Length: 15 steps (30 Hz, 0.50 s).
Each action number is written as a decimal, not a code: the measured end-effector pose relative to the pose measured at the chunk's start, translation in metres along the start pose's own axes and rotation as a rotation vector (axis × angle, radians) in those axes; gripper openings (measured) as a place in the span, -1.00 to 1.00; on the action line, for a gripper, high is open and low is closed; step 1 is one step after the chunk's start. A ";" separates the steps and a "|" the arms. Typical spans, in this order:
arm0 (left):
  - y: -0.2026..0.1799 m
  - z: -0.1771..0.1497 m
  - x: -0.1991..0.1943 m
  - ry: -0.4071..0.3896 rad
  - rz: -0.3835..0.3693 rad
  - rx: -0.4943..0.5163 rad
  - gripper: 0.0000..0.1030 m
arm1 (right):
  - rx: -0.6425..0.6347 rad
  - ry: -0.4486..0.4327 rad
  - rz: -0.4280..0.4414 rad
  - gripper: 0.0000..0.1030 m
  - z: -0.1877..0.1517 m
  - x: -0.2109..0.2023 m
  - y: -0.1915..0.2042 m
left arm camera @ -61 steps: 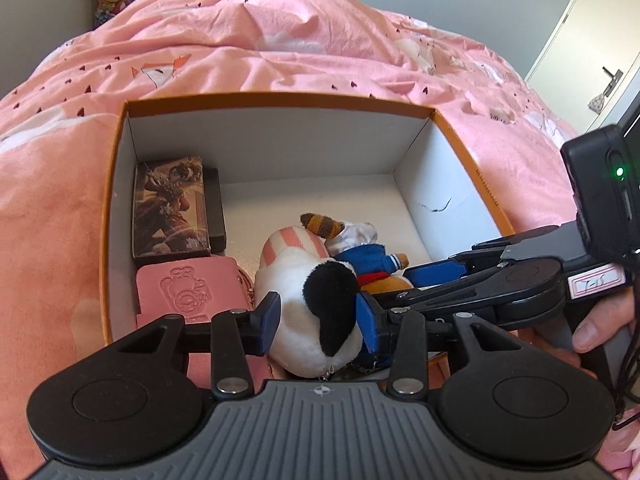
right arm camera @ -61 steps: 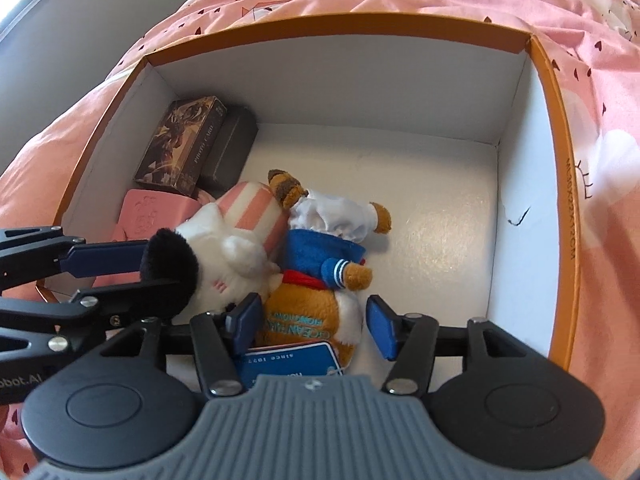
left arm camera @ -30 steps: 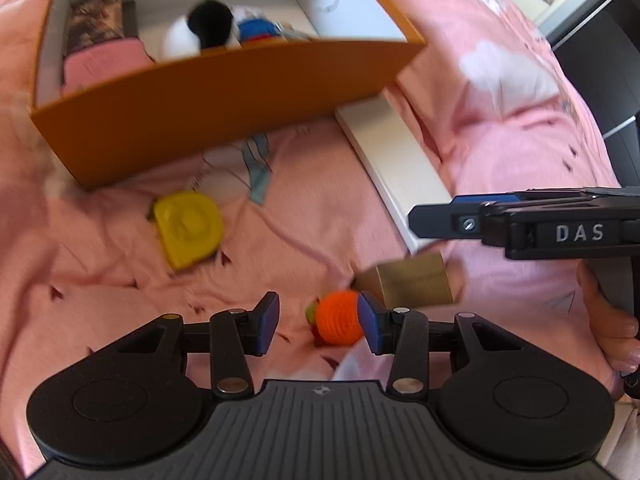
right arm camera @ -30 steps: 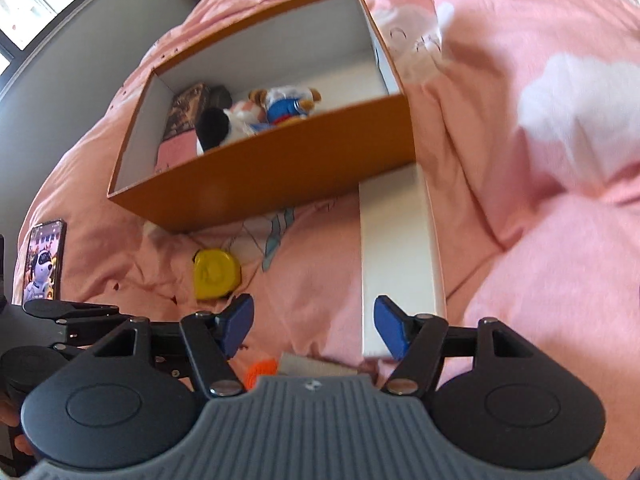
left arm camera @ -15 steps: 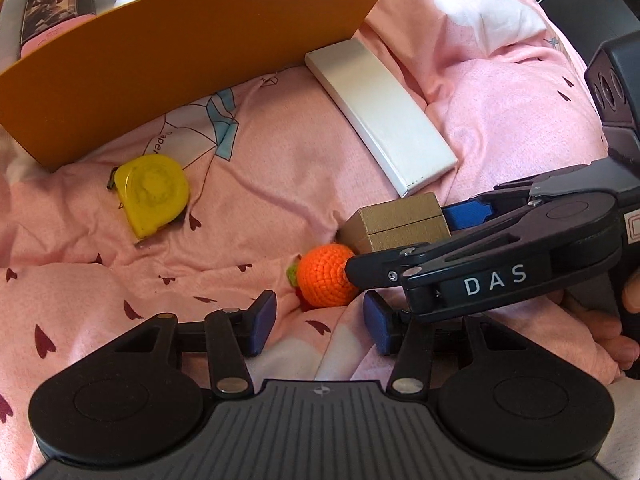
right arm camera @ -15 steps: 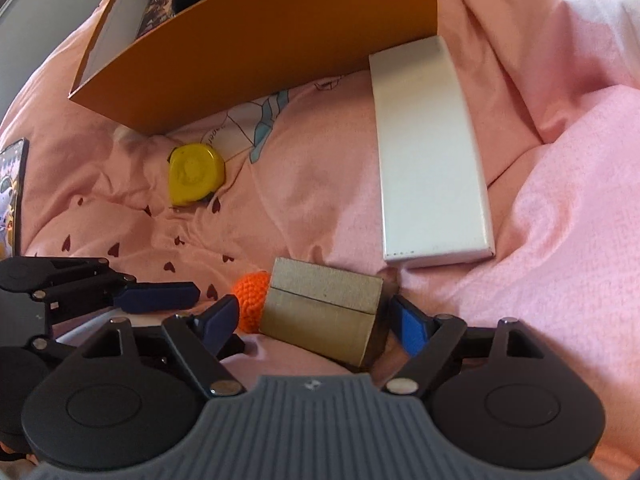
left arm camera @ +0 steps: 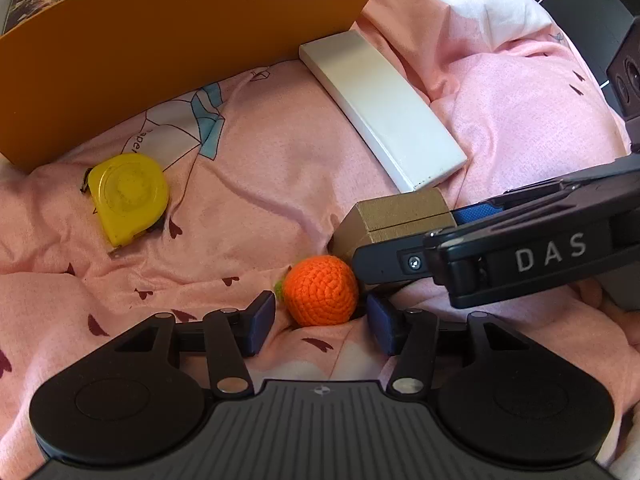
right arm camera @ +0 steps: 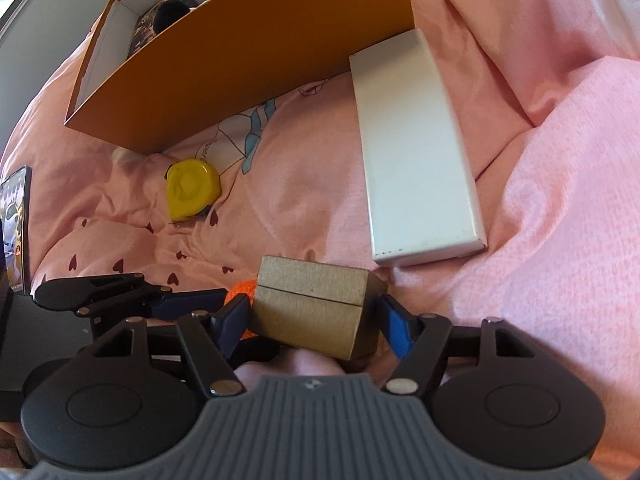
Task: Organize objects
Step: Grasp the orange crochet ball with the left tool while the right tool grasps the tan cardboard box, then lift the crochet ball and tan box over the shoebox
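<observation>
Left tool [left arm camera: 320, 322] sits open on the bed with its pads either side of the orange crocheted ball [left arm camera: 320, 291], not yet touching; right tool [right arm camera: 312, 322] likewise open, straddling the gold cardboard box [right arm camera: 316, 312], which lies touching the ball. We judge the main risk to be crowding: the right tool's near finger [left arm camera: 384, 266] presses against the ball, so closing either tool may nudge the other's item or let the tools collide. Soft quilt [left arm camera: 260, 200] may also let the ball roll toward the yellow tape measure [left arm camera: 128, 196].
</observation>
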<state>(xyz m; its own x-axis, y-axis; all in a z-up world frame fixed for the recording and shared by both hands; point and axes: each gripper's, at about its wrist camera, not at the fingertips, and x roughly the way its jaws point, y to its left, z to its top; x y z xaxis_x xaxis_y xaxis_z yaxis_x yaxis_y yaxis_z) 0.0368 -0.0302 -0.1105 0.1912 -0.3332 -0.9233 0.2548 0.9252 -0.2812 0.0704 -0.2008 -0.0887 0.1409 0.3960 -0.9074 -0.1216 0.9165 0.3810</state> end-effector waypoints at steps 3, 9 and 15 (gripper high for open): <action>-0.001 -0.001 0.003 -0.010 0.011 0.007 0.16 | 0.025 -0.007 0.013 0.38 0.000 -0.002 -0.003; -0.003 -0.002 0.010 -0.011 0.030 0.023 -0.02 | 0.055 -0.013 0.023 0.38 0.001 -0.004 -0.007; -0.003 -0.004 -0.003 -0.043 0.036 0.028 -0.10 | 0.052 -0.027 0.034 0.38 0.000 -0.009 -0.007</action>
<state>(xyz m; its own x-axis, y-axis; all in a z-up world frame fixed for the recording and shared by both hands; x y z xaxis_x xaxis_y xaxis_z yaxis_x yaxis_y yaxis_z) 0.0317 -0.0313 -0.1074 0.2407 -0.3080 -0.9204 0.2730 0.9315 -0.2404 0.0703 -0.2111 -0.0829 0.1641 0.4281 -0.8887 -0.0755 0.9037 0.4214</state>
